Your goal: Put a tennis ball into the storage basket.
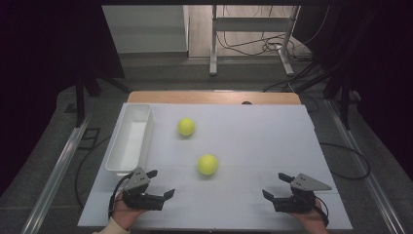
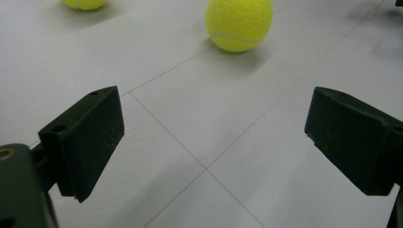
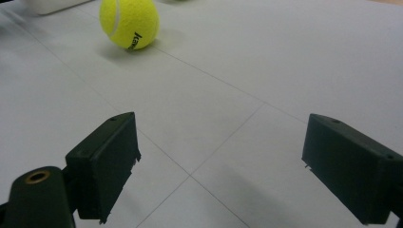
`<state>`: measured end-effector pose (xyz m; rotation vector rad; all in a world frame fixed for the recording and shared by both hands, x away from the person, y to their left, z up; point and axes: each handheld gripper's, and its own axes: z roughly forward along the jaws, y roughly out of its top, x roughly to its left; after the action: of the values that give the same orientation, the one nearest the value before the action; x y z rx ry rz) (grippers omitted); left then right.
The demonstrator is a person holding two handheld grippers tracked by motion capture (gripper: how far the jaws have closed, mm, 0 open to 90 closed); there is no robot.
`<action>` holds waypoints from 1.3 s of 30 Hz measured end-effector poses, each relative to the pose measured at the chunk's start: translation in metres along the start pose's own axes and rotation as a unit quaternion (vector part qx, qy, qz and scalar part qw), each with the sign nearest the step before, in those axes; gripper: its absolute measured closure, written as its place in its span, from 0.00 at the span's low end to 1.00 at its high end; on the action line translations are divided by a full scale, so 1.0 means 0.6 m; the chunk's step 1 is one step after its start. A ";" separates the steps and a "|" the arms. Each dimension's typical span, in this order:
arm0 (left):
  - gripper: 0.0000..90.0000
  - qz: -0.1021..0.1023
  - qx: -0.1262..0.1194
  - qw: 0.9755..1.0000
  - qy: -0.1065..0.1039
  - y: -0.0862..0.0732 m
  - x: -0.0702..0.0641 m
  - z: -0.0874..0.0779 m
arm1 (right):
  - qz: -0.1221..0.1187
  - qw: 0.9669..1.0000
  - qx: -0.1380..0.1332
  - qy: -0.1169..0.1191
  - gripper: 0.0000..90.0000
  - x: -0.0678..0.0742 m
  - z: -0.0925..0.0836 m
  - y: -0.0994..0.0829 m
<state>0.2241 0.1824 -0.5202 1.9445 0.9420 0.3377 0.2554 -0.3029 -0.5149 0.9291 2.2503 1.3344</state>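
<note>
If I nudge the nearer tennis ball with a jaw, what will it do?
The nearer tennis ball is round and sits free on the flat white table, so it would probably roll away. Its fuzzy felt likely grips well.

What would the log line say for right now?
left gripper: open, empty | right gripper: open, empty | balls: on table | bin: empty

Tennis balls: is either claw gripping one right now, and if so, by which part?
Nothing is held. The left claw and right claw are both open and empty; the near ball and far ball lie free on the table.
</note>
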 end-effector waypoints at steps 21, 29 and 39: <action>0.08 0.002 -0.004 1.000 -0.005 0.031 -0.016 0.002 | -0.011 1.000 -0.002 0.001 0.14 0.007 -0.001 0.003; 0.08 0.002 0.000 1.000 -0.008 0.057 -0.020 0.011 | -0.007 1.000 0.001 0.000 0.14 0.005 0.001 0.001; 0.08 0.000 0.000 1.000 -0.015 0.086 -0.016 0.024 | -0.008 1.000 0.003 -0.001 0.15 0.005 0.004 0.002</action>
<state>0.2505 0.1518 -0.4840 1.9439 0.9220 0.3086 0.2551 -0.2991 -0.5147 0.9126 2.2568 1.3204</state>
